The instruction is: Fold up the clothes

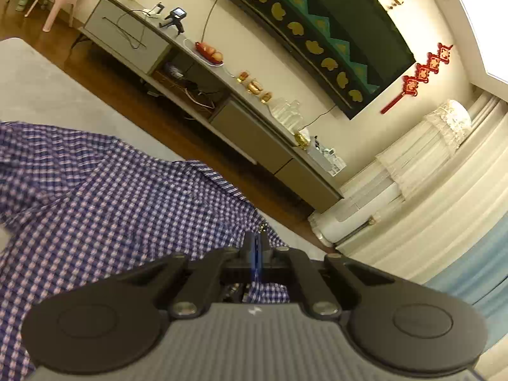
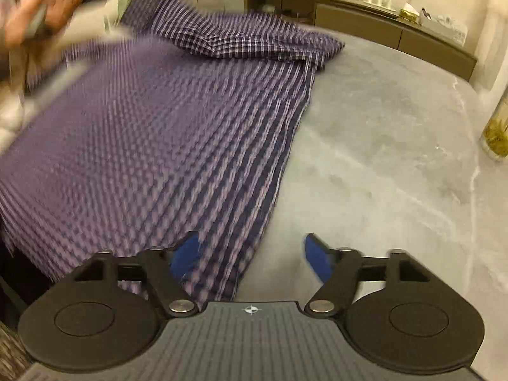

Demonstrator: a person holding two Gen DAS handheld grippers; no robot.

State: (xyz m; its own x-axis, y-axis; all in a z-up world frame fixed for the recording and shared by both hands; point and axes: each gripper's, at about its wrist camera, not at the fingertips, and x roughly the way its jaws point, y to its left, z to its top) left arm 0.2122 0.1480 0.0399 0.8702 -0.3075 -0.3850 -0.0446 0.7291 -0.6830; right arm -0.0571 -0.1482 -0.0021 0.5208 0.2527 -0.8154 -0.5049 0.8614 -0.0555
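Pinching a fold of the checked shirt, the left gripper is keeping its jaws pressed together, with a scrap of the blue-and-white cloth showing behind the fingers; the shirt is trailing away from it to the left over the grey counter; the room in this view is sitting strongly tilted, with a low cabinet running along the wall beyond. The right gripper is standing with its jaws apart, holding nothing; its left blue pad is lying over the shirt's near edge, possibly touching it, though the blur is making that hard to judge; its right pad is hanging over bare counter. The shirt is lying spread across the counter's left part, bunched at its far end; a hand, blurred, is showing at the upper left.
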